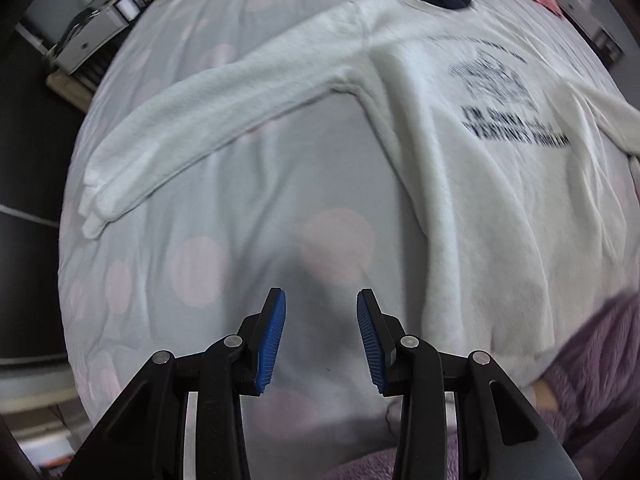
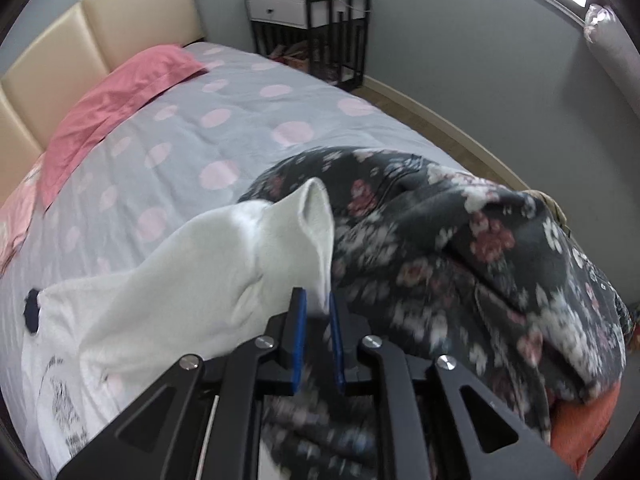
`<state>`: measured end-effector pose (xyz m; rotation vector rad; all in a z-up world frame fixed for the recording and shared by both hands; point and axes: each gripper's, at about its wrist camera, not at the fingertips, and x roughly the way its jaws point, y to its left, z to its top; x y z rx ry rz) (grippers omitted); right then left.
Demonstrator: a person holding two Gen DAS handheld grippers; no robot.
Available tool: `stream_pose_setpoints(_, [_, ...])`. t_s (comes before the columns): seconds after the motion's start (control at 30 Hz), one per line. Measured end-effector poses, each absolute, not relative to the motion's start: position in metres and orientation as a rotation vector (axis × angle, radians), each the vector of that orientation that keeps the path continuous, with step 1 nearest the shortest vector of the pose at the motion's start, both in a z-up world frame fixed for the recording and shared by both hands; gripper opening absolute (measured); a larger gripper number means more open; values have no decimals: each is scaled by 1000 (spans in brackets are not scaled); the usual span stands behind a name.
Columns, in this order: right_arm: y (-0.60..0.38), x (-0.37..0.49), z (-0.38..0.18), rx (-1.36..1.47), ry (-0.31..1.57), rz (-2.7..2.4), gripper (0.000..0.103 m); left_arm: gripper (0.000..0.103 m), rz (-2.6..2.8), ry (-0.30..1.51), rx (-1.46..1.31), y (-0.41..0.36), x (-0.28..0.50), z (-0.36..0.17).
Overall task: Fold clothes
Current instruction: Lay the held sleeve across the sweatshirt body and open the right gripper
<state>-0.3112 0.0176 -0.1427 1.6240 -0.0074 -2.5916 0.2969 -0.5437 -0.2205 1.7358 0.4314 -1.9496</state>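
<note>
A white sweatshirt (image 1: 480,184) with black print lies flat on the dotted grey bedspread (image 1: 248,216). One sleeve (image 1: 208,132) stretches out to the left in the left wrist view. My left gripper (image 1: 321,294) hangs open over bare bedspread just left of the sweatshirt's hem, nothing between its blue pads. In the right wrist view my right gripper (image 2: 315,293) is shut on the other sleeve (image 2: 224,264) near its cuff (image 2: 316,208), which stands up off the bed. The sweatshirt's body (image 2: 60,352) lies at lower left there.
A dark floral garment (image 2: 460,248) is heaped just right of the held sleeve, with orange fabric (image 2: 584,428) under it. Purple fleece (image 1: 592,360) lies by the hem. A pink pillow (image 2: 120,96) and headboard (image 2: 100,28) sit at the far end, a nightstand (image 2: 312,28) beyond.
</note>
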Motion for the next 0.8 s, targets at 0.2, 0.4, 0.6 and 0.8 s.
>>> stream_pose_setpoints(0.2, [-14, -236, -140, 1635, 32, -2318, 15, 39, -1960, 377, 1926, -507, 288, -246])
stream_pose_setpoints(0.4, [-54, -148, -179, 1749, 117, -1975, 23, 39, -1853, 377, 2048, -487, 277, -264])
stream_pose_setpoints(0.6, [-81, -78, -239, 1843, 147, -1759, 31, 39, -1791, 459, 2105, -480, 268, -287])
stream_pose_setpoints(0.8, [-106, -56, -290, 1927, 39, -1701, 31, 13, -1784, 603, 2033, -485, 265, -302])
